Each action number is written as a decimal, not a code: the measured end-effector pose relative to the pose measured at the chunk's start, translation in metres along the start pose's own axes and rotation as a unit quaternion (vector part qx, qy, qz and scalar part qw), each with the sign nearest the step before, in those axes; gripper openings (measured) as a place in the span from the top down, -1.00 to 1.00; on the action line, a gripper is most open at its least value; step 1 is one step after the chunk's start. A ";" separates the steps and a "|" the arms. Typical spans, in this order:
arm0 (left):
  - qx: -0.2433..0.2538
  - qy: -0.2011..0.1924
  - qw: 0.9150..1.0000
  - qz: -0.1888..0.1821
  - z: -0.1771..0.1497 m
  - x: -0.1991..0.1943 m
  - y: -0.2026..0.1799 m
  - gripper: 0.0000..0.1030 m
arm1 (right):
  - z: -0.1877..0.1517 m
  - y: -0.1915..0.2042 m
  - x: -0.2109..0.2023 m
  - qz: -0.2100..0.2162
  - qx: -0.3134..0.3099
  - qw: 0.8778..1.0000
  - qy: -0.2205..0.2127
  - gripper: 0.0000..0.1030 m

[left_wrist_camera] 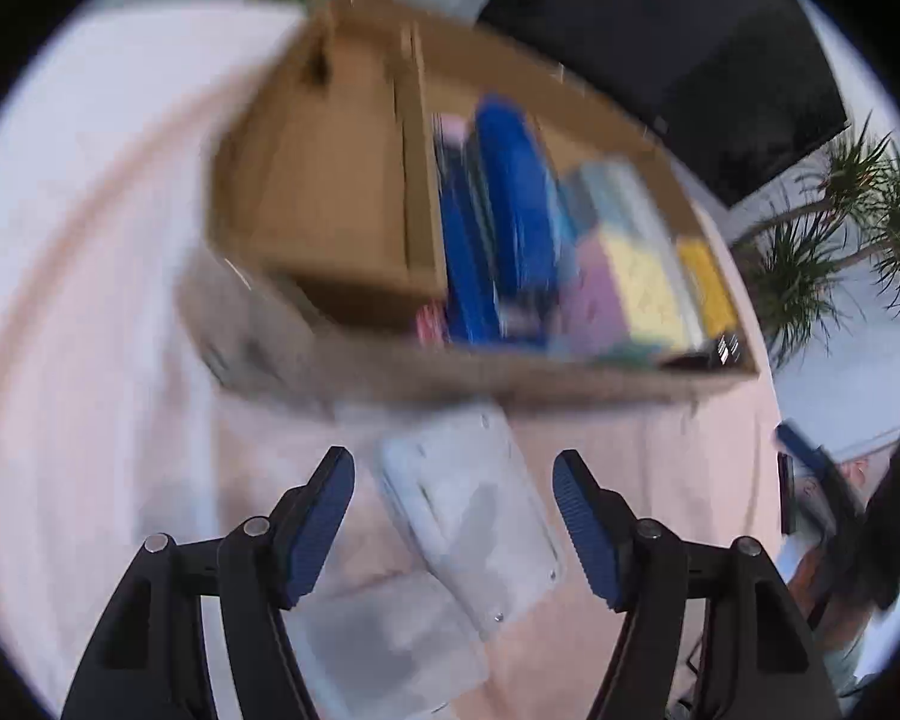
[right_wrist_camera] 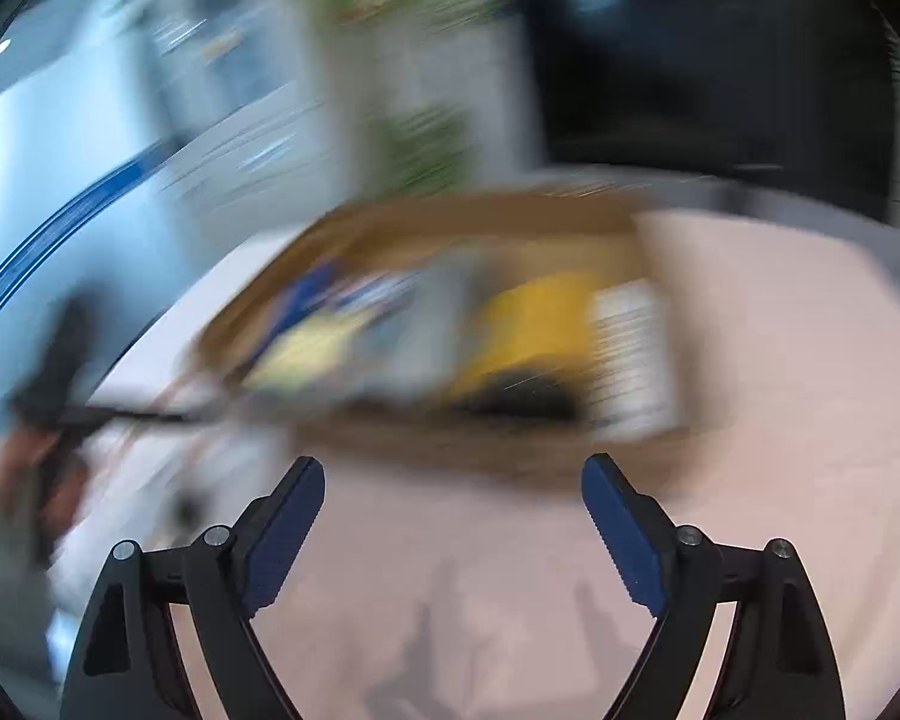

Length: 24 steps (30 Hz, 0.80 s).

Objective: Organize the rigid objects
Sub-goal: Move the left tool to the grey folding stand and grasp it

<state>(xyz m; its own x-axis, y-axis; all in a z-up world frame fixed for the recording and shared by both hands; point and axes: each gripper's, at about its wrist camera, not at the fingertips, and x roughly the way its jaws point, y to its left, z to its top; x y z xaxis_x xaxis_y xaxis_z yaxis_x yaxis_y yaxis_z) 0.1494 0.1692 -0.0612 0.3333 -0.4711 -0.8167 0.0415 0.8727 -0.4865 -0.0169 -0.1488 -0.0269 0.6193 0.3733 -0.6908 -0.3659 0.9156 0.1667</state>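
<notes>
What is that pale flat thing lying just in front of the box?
Find the cardboard box on the pink table. Just before its near wall lies a pale flat case, showing between the left claw tips. Unlike the colourful upright items inside, it lies flat outside.

Both wrist cameras look steeply down along own fingers, close over pink table (left_wrist_camera: 90,360). Both views share cardboard box (left_wrist_camera: 330,204) at far side; right view badly blurred.

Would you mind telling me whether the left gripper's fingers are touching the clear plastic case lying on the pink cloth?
Apart. The left wrist view shows the left gripper open, with pink cloth visible between each blue pad and the clear plastic case.
</notes>
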 end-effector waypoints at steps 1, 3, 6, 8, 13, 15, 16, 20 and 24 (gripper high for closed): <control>-0.003 0.017 1.000 -0.007 0.001 0.010 0.000 -0.29 | -0.011 0.032 0.014 0.019 -0.037 0.999 0.011 -0.63; -0.013 0.040 0.999 -0.003 0.002 0.024 0.002 -0.27 | -0.026 0.068 0.036 0.032 -0.072 0.996 0.031 -0.46; -0.022 0.054 0.998 -0.018 0.002 0.029 -0.002 -0.15 | -0.035 0.094 0.063 0.052 -0.071 0.995 0.054 -0.38; -0.012 0.063 0.998 -0.018 -0.005 0.035 -0.008 -0.12 | -0.038 0.102 0.075 0.044 -0.079 0.995 0.051 -0.38; 0.007 0.083 0.996 -0.044 -0.015 0.048 -0.034 -0.03 | -0.038 0.097 0.091 0.029 -0.071 0.995 0.060 -0.37; 0.016 0.090 0.994 -0.054 -0.017 0.051 -0.044 0.00 | -0.041 0.081 0.087 0.028 -0.045 0.997 0.062 -0.37; 0.020 0.095 0.994 -0.058 -0.019 0.055 -0.051 0.00 | -0.044 0.076 0.084 0.025 -0.039 0.997 0.064 -0.37; 0.030 0.110 0.990 -0.088 -0.023 0.065 -0.078 0.00 | -0.057 0.065 0.070 0.015 -0.024 0.997 0.065 -0.39; 0.047 0.114 0.985 -0.123 -0.024 0.068 -0.104 0.00 | -0.062 0.051 0.059 0.017 -0.004 0.999 0.049 -0.26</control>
<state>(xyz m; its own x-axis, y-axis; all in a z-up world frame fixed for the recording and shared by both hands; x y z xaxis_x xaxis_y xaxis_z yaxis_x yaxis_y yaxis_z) 0.1449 0.0430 -0.0732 0.0815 -0.6773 -0.7312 0.1860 0.7311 -0.6564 -0.0415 -0.0894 -0.1028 0.5360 0.3868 -0.7504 -0.3914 0.9014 0.1851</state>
